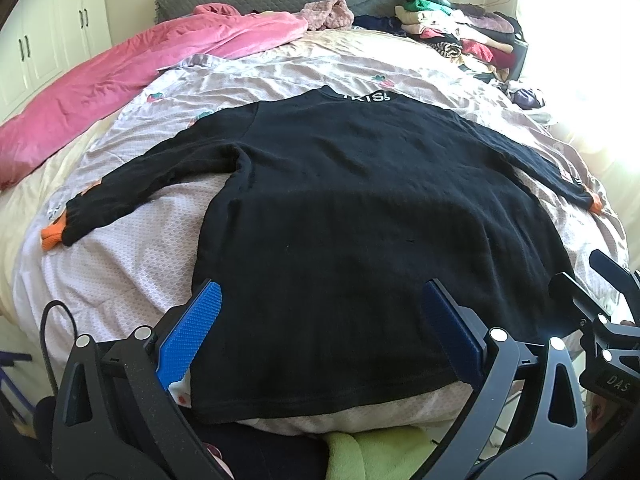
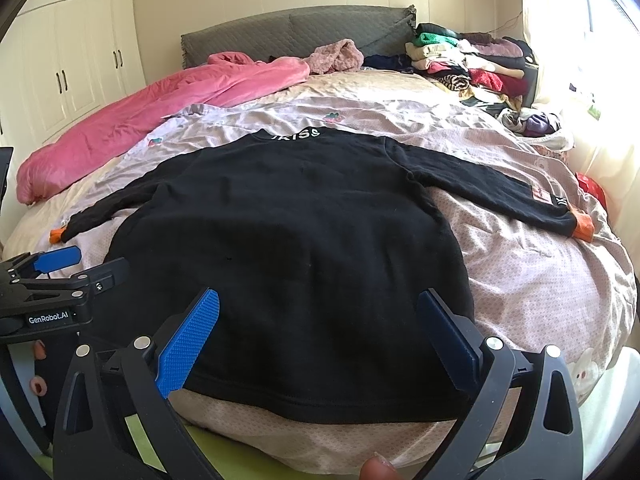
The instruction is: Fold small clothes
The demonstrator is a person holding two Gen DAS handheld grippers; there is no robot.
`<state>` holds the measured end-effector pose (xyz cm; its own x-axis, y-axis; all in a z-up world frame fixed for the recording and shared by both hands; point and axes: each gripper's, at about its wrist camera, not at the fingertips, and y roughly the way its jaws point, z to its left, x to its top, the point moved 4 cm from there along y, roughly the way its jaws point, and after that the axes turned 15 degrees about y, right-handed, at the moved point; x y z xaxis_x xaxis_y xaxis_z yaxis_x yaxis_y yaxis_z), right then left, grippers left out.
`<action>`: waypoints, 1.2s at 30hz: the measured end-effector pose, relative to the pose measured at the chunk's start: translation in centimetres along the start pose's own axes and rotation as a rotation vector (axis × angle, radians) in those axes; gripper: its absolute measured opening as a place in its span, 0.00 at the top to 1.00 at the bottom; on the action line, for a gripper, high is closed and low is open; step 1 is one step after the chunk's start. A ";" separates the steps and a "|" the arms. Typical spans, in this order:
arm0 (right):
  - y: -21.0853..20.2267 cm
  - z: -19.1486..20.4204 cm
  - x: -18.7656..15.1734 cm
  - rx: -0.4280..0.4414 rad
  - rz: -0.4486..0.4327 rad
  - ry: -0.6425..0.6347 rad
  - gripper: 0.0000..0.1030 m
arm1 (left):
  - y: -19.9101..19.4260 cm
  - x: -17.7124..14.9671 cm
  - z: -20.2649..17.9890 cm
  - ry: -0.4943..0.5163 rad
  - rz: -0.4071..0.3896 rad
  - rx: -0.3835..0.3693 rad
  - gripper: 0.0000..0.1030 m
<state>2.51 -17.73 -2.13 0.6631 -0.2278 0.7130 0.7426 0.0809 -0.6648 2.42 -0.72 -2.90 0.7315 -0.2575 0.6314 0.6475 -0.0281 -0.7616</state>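
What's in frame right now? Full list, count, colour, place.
black sweater: 1, black with orange cuffs, spread flat at near end of bed, sleeves out
bed cover: 1, pale pink patterned, under sweater
pink blanket: 1, pink, bunched along bed's left side
headboard: 1, grey, far end
clothes pile: 1, mixed colours, far right corner
wardrobe: 1, cream, left wall
green cloth: 1, light green, below bed's near edge
left gripper: 1, black with blue fingers, open over hem
right gripper: 1, same, open over hem
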 end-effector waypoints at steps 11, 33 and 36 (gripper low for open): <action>0.9 -0.3 1.3 -0.016 -0.015 0.010 0.04 | 1.5 1.2 -0.1 0.017 0.018 -0.001 0.09; 4.8 -3.0 6.7 -0.090 -0.031 0.044 0.04 | 5.9 7.2 1.8 0.000 0.022 -0.051 0.09; 5.4 -3.9 7.8 -0.115 -0.029 0.047 0.04 | 6.7 8.5 2.1 -0.002 0.023 -0.060 0.09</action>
<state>11.29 -22.89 -1.02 0.6340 -0.2743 0.7231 0.7443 -0.0374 -0.6668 13.40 -1.06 -2.29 0.7463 -0.2567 0.6141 0.6167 -0.0803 -0.7831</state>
